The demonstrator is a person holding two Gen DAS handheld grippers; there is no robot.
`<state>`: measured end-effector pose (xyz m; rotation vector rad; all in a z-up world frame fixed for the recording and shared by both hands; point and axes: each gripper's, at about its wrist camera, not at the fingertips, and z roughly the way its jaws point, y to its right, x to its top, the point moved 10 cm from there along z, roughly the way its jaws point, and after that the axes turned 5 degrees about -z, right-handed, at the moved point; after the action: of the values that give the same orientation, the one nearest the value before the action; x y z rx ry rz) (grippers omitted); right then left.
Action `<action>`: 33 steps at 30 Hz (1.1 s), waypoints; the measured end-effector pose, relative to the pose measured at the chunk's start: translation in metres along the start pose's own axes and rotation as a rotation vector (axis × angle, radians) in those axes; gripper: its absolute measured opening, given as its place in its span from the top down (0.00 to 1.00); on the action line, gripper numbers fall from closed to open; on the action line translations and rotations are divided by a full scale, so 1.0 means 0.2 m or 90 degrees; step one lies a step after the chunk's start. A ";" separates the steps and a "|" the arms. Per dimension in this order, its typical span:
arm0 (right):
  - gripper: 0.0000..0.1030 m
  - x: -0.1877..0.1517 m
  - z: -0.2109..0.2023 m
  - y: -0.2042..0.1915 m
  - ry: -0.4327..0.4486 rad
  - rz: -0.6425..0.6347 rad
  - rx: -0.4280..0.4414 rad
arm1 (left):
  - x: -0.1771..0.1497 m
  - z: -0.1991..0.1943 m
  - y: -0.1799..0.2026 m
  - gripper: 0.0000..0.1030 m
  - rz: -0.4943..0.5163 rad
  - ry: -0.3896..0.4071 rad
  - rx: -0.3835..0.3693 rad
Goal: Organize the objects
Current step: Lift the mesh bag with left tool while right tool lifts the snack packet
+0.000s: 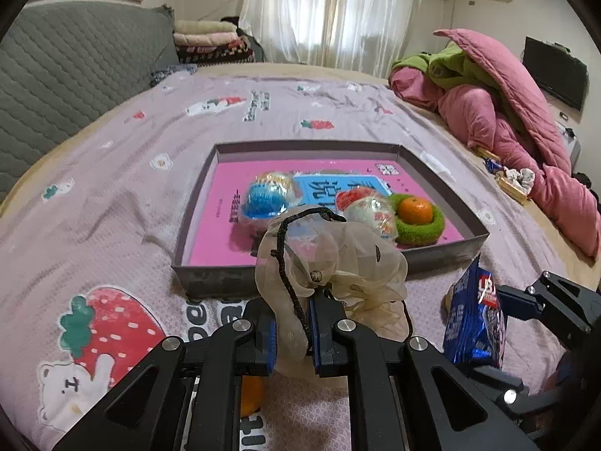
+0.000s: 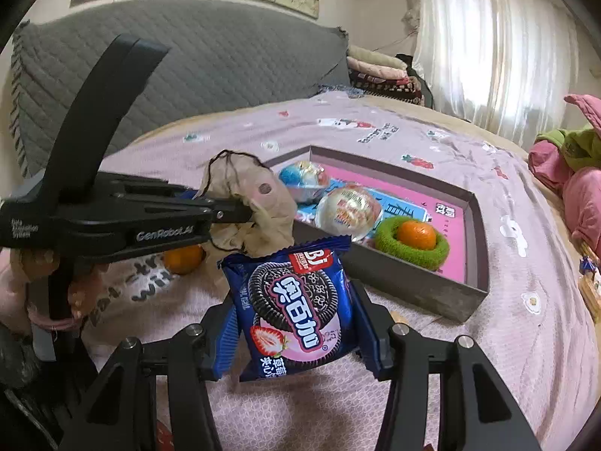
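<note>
1. Holding two things at once here: my left gripper [image 1: 293,323] is clamped tight on a beige mesh drawstring pouch [image 1: 330,259], lifted off the bedsheet [image 1: 112,195] just in front of the grey tray [image 1: 210,274].
2. My right gripper [image 2: 296,323] is about half spread, pads pinching a blue cookie packet [image 2: 296,300] by its side edges, also held above the sheet, near the tray.
3. Readable stuff: "GenRobot.AI" on the left gripper's body, Chinese Oreo lettering plus a strawberry picture on the packet.
4. One orange [image 2: 184,259] sits on the sheet under the pouch.
</note>
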<state>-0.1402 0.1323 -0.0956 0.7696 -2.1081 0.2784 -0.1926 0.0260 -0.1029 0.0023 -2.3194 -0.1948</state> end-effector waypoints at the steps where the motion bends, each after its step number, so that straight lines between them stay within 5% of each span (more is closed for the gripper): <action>1: 0.48 0.01 -0.01 0.01 0.007 0.006 -0.001 | 0.01 -0.01 0.00 0.88 -0.001 0.004 0.003; 33: 0.48 0.18 -0.23 0.13 0.052 0.090 -0.076 | 0.09 -0.40 -0.01 0.88 -0.008 0.056 0.046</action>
<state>-0.1418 0.1577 -0.0363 0.5313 -2.0844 0.2536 -0.1472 0.0119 -0.0356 0.0605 -2.2374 -0.1156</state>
